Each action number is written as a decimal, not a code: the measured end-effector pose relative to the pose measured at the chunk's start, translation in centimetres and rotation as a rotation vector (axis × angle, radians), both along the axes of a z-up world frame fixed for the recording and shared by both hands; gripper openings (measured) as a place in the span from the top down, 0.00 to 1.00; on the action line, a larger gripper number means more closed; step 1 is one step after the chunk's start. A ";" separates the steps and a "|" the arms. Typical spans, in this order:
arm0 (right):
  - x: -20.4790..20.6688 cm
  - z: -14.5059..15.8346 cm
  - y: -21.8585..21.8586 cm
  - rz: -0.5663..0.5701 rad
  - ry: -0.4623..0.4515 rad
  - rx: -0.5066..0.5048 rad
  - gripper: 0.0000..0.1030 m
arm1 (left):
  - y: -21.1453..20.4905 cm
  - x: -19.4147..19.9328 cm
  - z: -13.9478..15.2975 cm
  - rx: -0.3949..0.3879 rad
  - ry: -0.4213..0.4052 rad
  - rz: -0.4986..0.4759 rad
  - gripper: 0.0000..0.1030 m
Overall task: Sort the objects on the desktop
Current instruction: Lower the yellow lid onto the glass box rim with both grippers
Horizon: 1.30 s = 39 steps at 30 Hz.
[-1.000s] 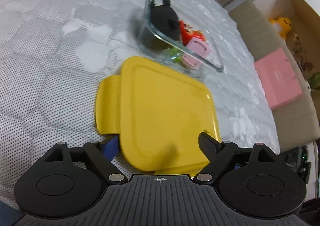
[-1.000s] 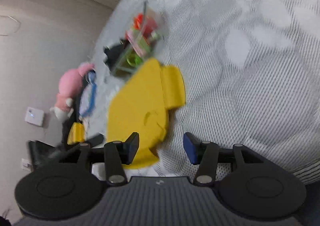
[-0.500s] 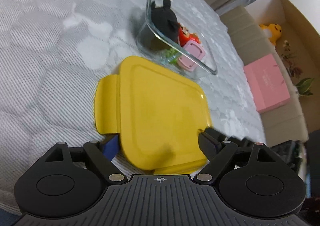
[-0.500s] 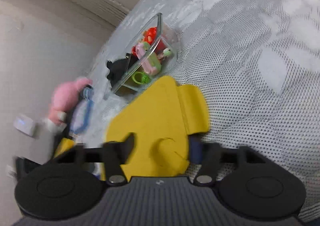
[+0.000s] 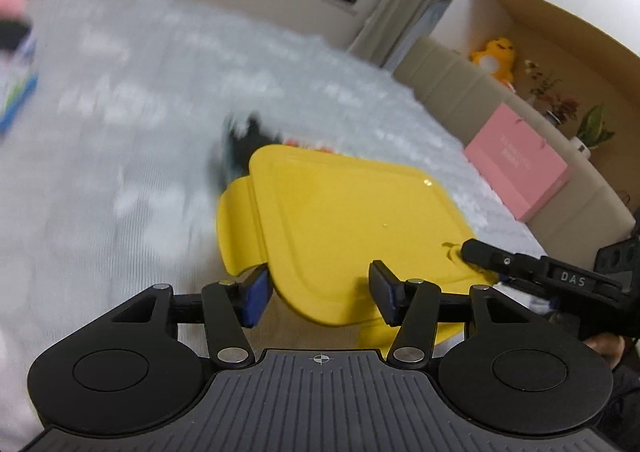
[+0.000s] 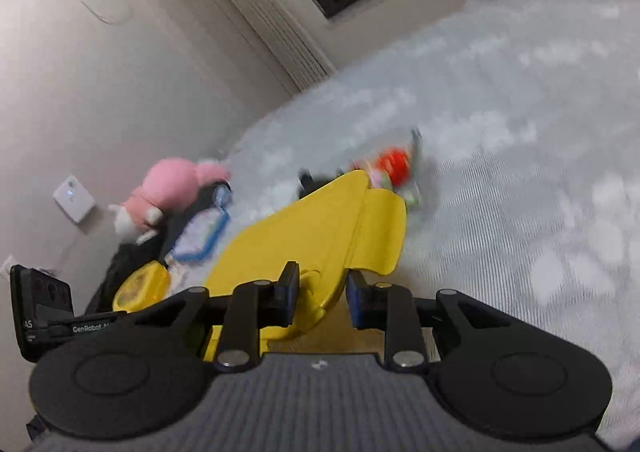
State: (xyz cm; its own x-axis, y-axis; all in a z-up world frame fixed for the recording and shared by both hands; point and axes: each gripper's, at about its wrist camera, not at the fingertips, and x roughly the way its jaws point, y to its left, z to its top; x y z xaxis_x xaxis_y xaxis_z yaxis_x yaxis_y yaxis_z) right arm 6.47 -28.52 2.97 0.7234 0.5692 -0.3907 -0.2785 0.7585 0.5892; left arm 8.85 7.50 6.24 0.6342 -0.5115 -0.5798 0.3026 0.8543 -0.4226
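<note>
A yellow lid (image 5: 352,219) is lifted off the grey quilted surface and tilted. My right gripper (image 6: 322,294) is shut on the yellow lid (image 6: 320,240) at its near edge tab. In the left wrist view the right gripper's finger (image 5: 492,256) touches the lid's right corner. My left gripper (image 5: 318,294) is open, its fingers on either side of the lid's near edge without clamping it. The glass container with small toys (image 6: 394,167) lies behind the lid, blurred; it also shows in the left wrist view (image 5: 256,143), mostly hidden.
A pink plush toy (image 6: 172,187), a blue-rimmed item (image 6: 204,236) and a small yellow case (image 6: 140,286) lie at the left of the surface. A pink box (image 5: 520,159) and a cardboard box with a yellow toy (image 5: 494,55) stand to the right.
My right gripper closed on the lid's near tab and raised it off the surface. Both views tilted upward, and the scene is blurred by motion.
</note>
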 end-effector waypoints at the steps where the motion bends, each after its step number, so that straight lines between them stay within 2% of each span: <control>1: 0.3 0.6 -0.1 -0.004 -0.032 -0.004 0.73 | -0.4 1.2 0.5 0.015 -0.023 0.003 0.44; 4: 2.8 1.7 -0.1 -0.021 -0.103 -0.032 0.73 | -1.7 4.8 1.6 0.064 -0.078 0.012 0.41; 5: 4.2 1.4 -0.1 -0.031 -0.099 -0.031 0.73 | -2.1 6.1 1.8 0.083 -0.086 0.013 0.41; 7: 7.0 0.4 -0.1 -0.050 -0.067 -0.016 0.73 | -2.9 9.1 1.4 0.117 -0.074 0.026 0.40; 11: 12.6 -2.2 -0.2 -0.085 0.028 0.029 0.72 | -2.9 12.1 -0.9 0.109 0.003 0.050 0.39; 14: 15.1 -4.6 -0.4 -0.096 0.103 0.069 0.72 | -3.0 14.2 -2.5 0.101 0.061 0.069 0.38; 17: 15.5 -4.9 -0.2 -0.108 0.073 0.054 0.68 | -3.0 15.5 -3.6 0.093 0.107 0.080 0.38; 18: 15.5 -4.8 -0.1 -0.100 0.073 0.041 0.63 | -2.9 15.3 -3.6 0.089 0.112 0.077 0.37; 19: 15.4 -4.6 0.1 -0.085 0.075 0.033 0.54 | -2.9 15.0 -3.3 0.094 0.109 0.073 0.35; 21: 14.7 -4.4 0.0 -0.039 0.088 0.023 0.46 | -2.4 14.2 -2.4 0.106 0.079 0.088 0.15; 23: 13.9 -4.3 -0.4 -0.025 0.091 0.025 0.46 | -1.9 13.6 -1.3 0.115 0.042 0.114 0.10; 25: 13.2 -4.2 -1.4 -0.061 0.081 0.036 0.43 | -1.2 13.6 -0.5 0.108 0.028 0.155 0.10; 28: 11.9 -4.1 -2.7 -0.175 0.044 0.052 0.43 | -0.3 14.1 0.2 0.067 0.022 0.216 0.10; 31: 11.5 -4.0 -2.6 -0.285 -0.015 -0.016 0.44 | 0.1 15.6 -0.8 0.010 0.062 0.237 0.10; 33: 12.2 -4.4 -1.9 -0.286 -0.013 -0.047 0.44 | 0.0 16.8 -2.0 -0.025 0.085 0.225 0.10; 36: 13.9 -5.4 -1.0 -0.263 0.029 -0.031 0.44 | 0.0 17.3 -3.6 -0.027 0.079 0.206 0.10; 37: 14.4 -5.6 -0.6 -0.247 0.043 -0.034 0.52 | 0.0 17.3 -4.1 -0.023 0.074 0.197 0.10; 39: 14.9 -5.6 0.9 -0.241 0.035 -0.090 0.54 | 0.4 17.8 -4.2 -0.061 0.074 0.184 0.10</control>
State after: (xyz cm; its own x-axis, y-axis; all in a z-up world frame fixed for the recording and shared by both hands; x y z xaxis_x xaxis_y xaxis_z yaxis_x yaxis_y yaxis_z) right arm 21.36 -27.66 -2.58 0.8189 0.3442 -0.4594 -0.0642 0.8502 0.5226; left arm 26.68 7.87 2.07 0.6770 -0.4265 -0.5997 0.1104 0.8646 -0.4903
